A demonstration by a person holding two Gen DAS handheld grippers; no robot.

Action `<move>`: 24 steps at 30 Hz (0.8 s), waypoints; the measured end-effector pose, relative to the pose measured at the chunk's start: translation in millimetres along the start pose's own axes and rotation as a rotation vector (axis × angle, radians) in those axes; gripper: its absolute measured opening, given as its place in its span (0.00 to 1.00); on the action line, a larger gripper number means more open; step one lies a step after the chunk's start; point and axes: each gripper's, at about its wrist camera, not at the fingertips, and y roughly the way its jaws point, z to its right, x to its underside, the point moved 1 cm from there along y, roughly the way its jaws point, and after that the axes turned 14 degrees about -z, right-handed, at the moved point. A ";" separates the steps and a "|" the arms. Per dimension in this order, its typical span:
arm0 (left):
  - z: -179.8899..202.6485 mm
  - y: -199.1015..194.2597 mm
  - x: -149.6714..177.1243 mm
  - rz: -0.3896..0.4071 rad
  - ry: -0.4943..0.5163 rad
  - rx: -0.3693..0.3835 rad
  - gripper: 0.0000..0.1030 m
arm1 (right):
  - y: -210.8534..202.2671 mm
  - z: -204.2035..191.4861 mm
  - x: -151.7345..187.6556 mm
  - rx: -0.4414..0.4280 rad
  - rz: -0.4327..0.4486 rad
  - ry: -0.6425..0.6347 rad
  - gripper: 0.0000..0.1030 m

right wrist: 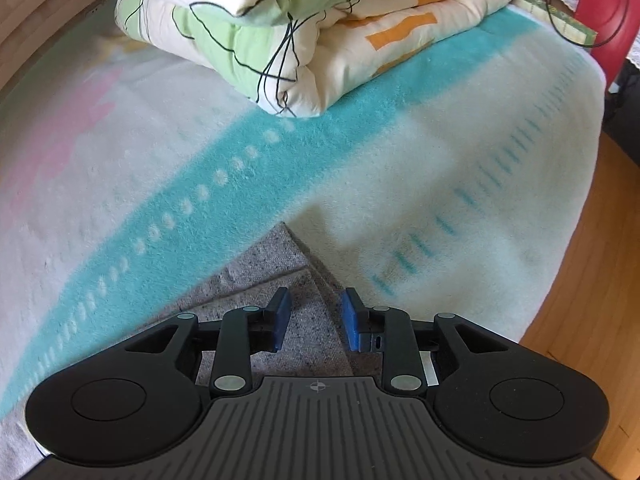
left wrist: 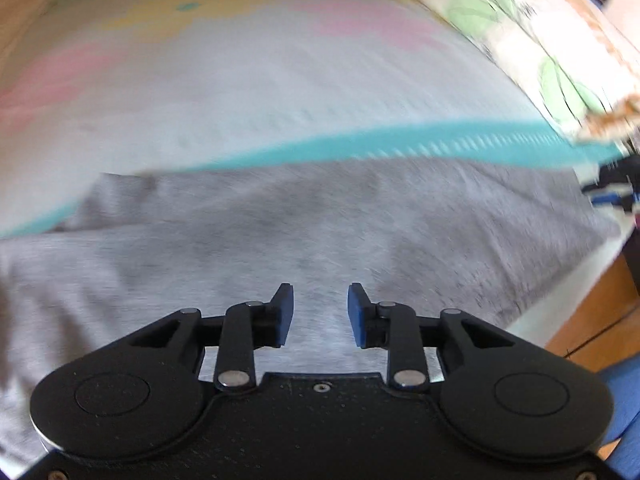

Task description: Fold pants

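Note:
Grey pants (left wrist: pixel 280 232) lie spread on a bed blanket (left wrist: pixel 240 92) with a teal stripe; the left wrist view is motion-blurred. My left gripper (left wrist: pixel 320 314) is open and empty, hovering over the grey fabric. In the right wrist view a layered corner of the grey pants (right wrist: pixel 280 264) points away from me onto the blanket (right wrist: pixel 460 168). My right gripper (right wrist: pixel 314 320) is open and empty, just above that corner, its blue pads (right wrist: pixel 282 320) astride the fabric's right edge.
A folded floral quilt (right wrist: pixel 304 28) sits at the far side of the bed, also showing at the left wrist view's upper right (left wrist: pixel 532 40). The bed edge and wooden floor (right wrist: pixel 592 300) are to the right. A red object (right wrist: pixel 616 12) stands at top right.

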 end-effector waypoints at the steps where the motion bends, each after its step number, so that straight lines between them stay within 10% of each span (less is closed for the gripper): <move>1: 4.5 9.6 0.9 -0.026 0.015 0.018 0.37 | 1.5 0.2 0.4 -0.004 -0.005 -0.007 0.27; 9: 28.0 46.0 9.4 -0.076 0.090 -0.050 0.42 | -7.7 -14.2 10.4 0.024 0.011 -0.137 0.04; 18: 20.5 42.5 8.4 -0.080 0.058 -0.025 0.44 | -24.1 -41.2 1.8 0.128 0.229 -0.224 0.04; 24: 16.3 40.3 10.2 -0.081 0.054 -0.010 0.44 | 0.9 -44.4 -1.4 0.197 0.170 -0.308 0.06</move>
